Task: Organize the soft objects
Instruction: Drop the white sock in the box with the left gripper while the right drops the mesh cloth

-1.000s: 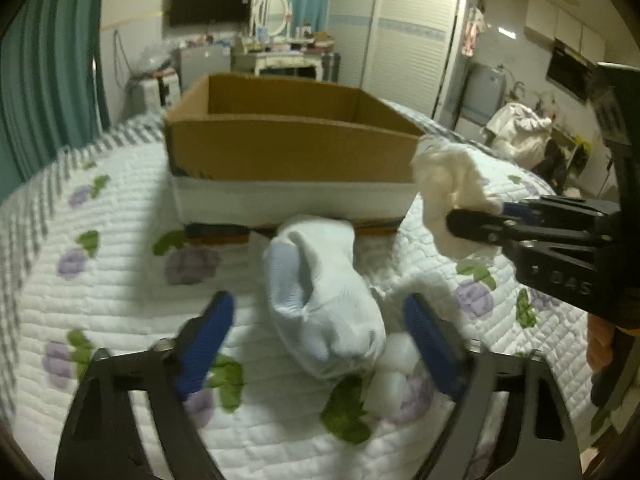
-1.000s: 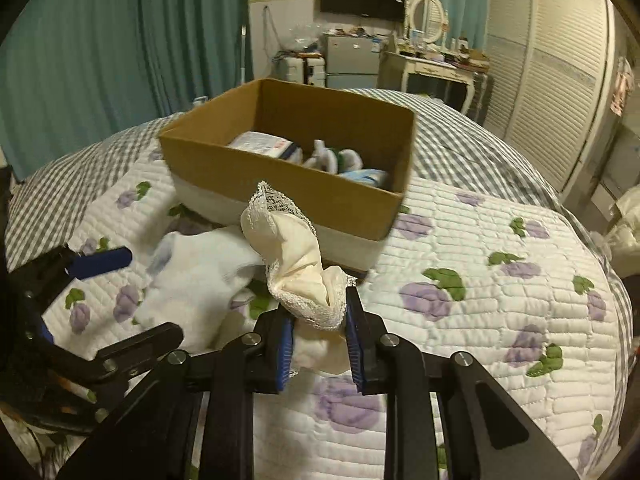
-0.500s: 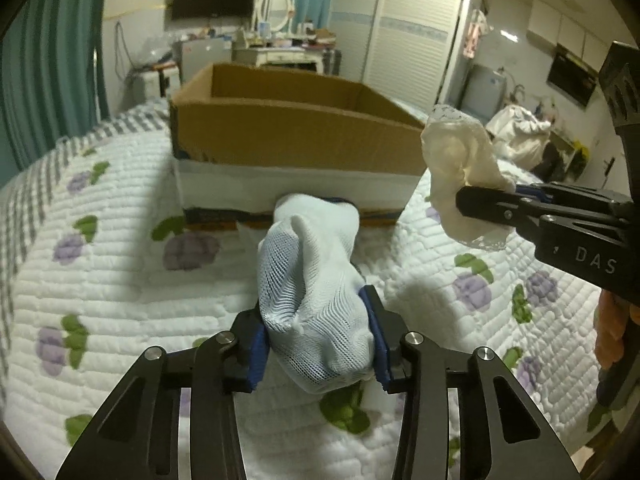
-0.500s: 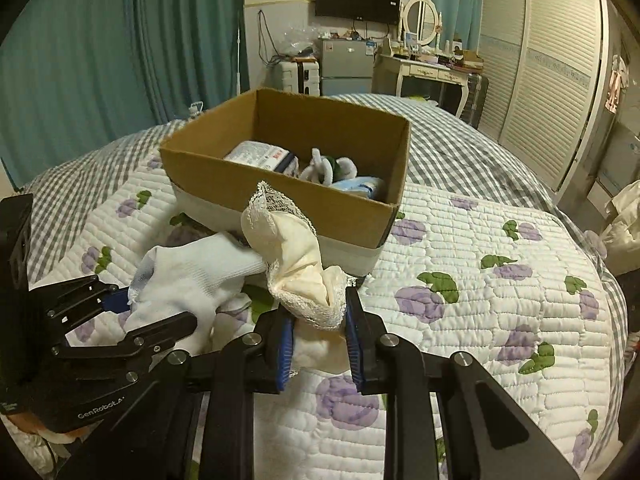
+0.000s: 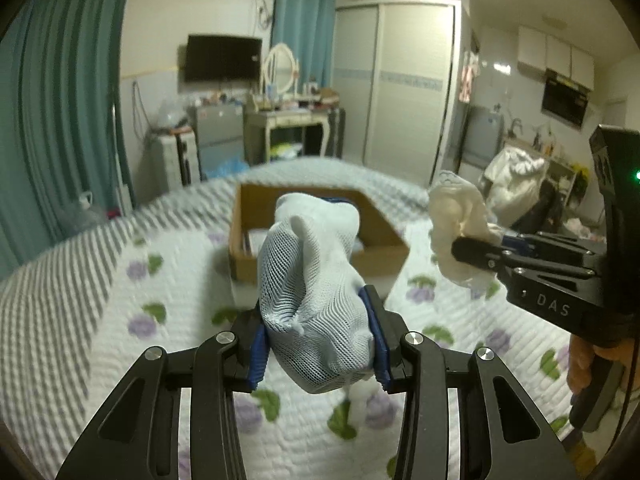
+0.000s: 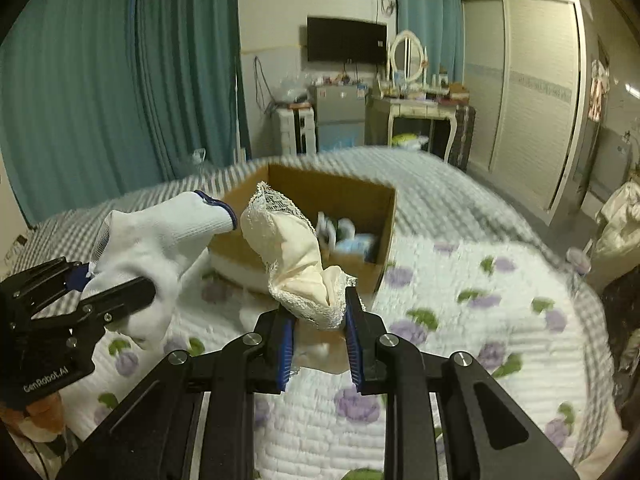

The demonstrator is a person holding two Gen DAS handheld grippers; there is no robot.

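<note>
My left gripper [image 5: 318,336] is shut on a white mesh sock [image 5: 312,280] and holds it up above the quilt; it also shows in the right wrist view [image 6: 148,248]. My right gripper [image 6: 319,336] is shut on a cream lace-trimmed sock [image 6: 296,256], also lifted, seen in the left wrist view [image 5: 460,224] to the right. An open cardboard box [image 6: 384,232] stands on the bed ahead of both grippers, with several soft items [image 6: 348,236] inside. The white sock hides part of the box [image 5: 392,248] in the left wrist view.
The bed has a white quilt with purple flowers [image 6: 460,320]. Small white bits [image 6: 320,348] lie on the quilt below the right gripper. Behind the bed stand a dresser with mirror [image 6: 412,100], a wardrobe [image 6: 532,100] and teal curtains [image 6: 100,100].
The left gripper closed on the white sock and lifted it off the quilt. Both grippers have risen, so the box now looks lower and farther.
</note>
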